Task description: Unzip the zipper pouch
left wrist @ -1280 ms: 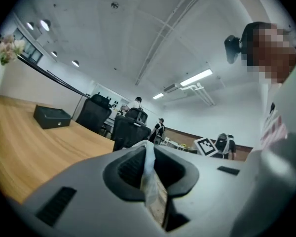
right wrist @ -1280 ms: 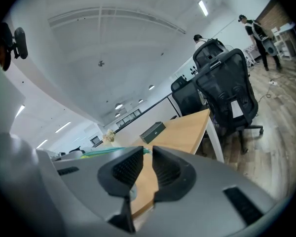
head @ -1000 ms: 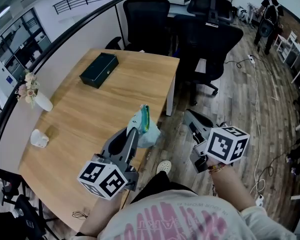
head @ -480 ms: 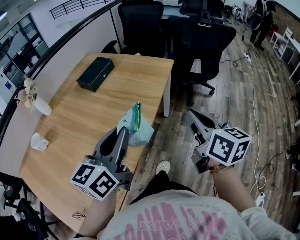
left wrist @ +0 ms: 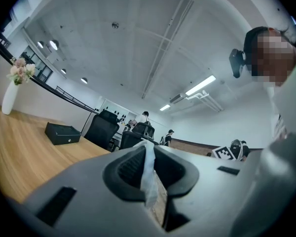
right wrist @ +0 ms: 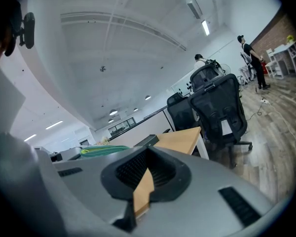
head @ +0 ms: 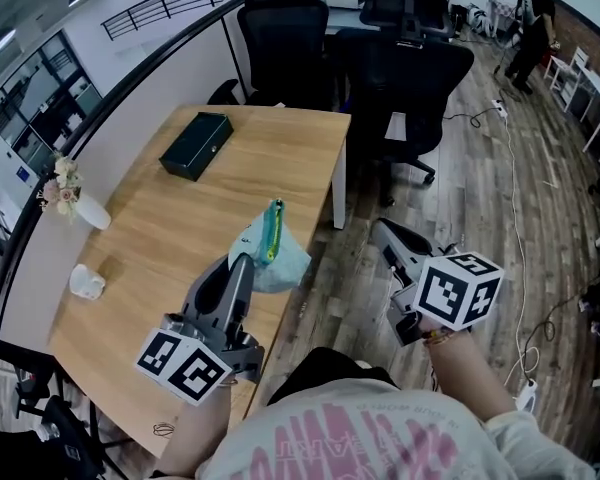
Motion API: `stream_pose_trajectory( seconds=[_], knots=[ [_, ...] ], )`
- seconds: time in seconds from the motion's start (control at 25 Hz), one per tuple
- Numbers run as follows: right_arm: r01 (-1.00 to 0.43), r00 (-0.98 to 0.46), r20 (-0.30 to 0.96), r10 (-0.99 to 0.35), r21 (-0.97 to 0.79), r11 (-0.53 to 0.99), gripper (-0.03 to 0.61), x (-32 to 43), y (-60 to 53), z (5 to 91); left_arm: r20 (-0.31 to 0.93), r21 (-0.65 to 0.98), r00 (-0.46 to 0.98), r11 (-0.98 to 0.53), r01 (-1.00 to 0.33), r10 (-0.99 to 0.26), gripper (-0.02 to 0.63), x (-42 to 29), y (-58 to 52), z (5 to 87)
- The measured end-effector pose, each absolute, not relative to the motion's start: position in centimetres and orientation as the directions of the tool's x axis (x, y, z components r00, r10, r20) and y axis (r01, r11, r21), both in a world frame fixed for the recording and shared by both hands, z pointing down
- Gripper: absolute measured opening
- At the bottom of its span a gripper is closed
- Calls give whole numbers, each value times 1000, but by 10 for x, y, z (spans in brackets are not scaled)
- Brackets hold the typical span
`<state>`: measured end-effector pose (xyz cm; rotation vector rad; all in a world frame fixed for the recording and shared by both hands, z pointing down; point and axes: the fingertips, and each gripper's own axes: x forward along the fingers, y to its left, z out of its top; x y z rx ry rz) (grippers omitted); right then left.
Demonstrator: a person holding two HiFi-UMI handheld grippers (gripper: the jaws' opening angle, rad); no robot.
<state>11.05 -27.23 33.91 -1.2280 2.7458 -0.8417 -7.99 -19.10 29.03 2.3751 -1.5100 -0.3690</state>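
The zipper pouch (head: 272,251) is a pale translucent bag with a green zipper (head: 274,230) along its top. It hangs upright above the near right edge of the wooden table (head: 150,223). My left gripper (head: 241,262) is shut on the pouch's lower left edge. In the left gripper view a thin strip of the pouch's plastic (left wrist: 149,177) is pinched where the left gripper (left wrist: 150,154) closes. My right gripper (head: 384,232) is shut and empty, over the floor to the right of the table and apart from the pouch. In the right gripper view the right gripper (right wrist: 149,157) holds nothing, and the green zipper (right wrist: 101,151) shows at left.
A black box (head: 197,144) lies at the table's far end. A white vase of flowers (head: 80,206) and a small white cup (head: 85,281) stand along its left side. Black office chairs (head: 410,78) stand beyond the table. A cable (head: 510,178) runs over the wooden floor, and a person (head: 533,28) stands far right.
My left gripper and the pouch have shifted a little to the left and towards me. The right gripper has stayed where it was.
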Motion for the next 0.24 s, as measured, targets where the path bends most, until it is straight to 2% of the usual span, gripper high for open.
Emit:
stream_pose_trajectory(
  seconds=[0.24],
  knots=[
    [-683,-695,188,-694,-475,554,-2,107,-270,335,-77,379,417,-413,-828,-906,47,-81,-186,282]
  ],
)
